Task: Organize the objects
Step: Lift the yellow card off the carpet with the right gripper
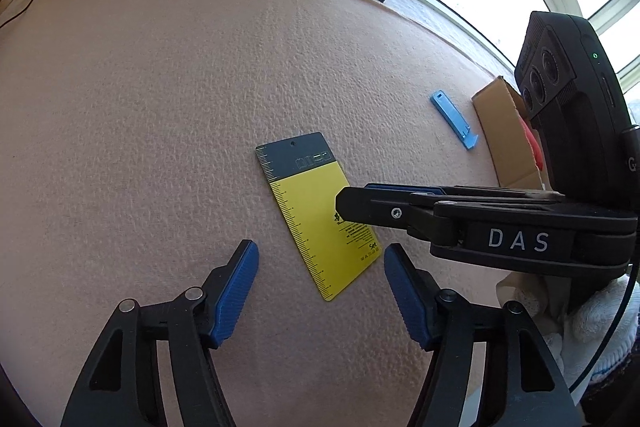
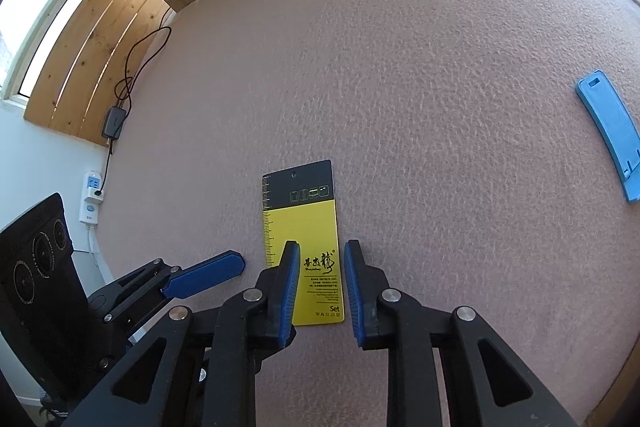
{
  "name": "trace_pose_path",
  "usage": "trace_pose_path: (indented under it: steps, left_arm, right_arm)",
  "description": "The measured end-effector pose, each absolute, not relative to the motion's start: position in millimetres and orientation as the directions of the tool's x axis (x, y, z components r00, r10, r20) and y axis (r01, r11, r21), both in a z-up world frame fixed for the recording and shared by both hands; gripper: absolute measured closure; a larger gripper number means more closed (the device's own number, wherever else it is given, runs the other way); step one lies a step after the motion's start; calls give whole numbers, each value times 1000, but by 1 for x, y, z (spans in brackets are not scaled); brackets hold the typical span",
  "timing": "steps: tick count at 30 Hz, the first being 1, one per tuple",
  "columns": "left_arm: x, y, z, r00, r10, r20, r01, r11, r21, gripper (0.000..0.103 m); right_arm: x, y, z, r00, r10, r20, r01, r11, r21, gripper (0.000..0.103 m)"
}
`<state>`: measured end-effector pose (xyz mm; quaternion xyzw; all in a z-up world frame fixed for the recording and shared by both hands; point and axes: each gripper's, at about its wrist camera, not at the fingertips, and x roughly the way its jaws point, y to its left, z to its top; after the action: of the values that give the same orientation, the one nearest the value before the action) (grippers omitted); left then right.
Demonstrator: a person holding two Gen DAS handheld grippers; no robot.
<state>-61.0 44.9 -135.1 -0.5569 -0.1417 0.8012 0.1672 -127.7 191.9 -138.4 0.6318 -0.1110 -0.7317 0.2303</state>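
On the pink foam mat (image 2: 400, 67) almost nothing looked sorted yet when I checked this moment. The yellow-and-black card (image 2: 303, 227), a flat hang tag with a ruler edge and a punched hole, lay face up on the mat, loose, not gripped by anything. My right gripper (image 2: 322, 267) sat low over the card's near end, jaws apart by roughly the card's printed width, one pad over the yellow face and the other at or just past its right edge; I could not tell whether the pads touched the card or hovered above it. In the left wrist view the same gripper came in side-on from the right across the card's corner (image 1: 316, 211). My left gripper (image 1: 320, 267) was spread wide and empty, pads either side of the card's near end, holding nothing. A blue plastic strip (image 2: 610, 135) lay flat well apart to the right, untouched. Beyond it an open cardboard box (image 1: 504, 139) stood at the mat's right edge, with something red showing at its rim, partly hidden behind the right gripper's camera body. I judged the box the likely destination, but that was a guess. So my tally: maybe one item already in the box, card and strip still out. Card pick was the step in hand, not yet closed. A thin flat card on soft foam would be hard to pinch from above; I expected it to need an edge lift or a slide, possibly with the left gripper helping.
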Motion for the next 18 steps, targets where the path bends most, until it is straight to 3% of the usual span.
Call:
trace_pose_path:
  steps: [6,18]
  left_arm:
    - [-62,52,-136,-311,446,-839,-130,-895,-428,49]
    - [-59,57,-133,-310,444,-841,-156,-896,-415,49]
  right_arm:
    - [-124,190,-137,-83,-492,-867,197,-861,469,85]
    - [-119,193,-134,-93,-490,-867,178,-865,469,85]
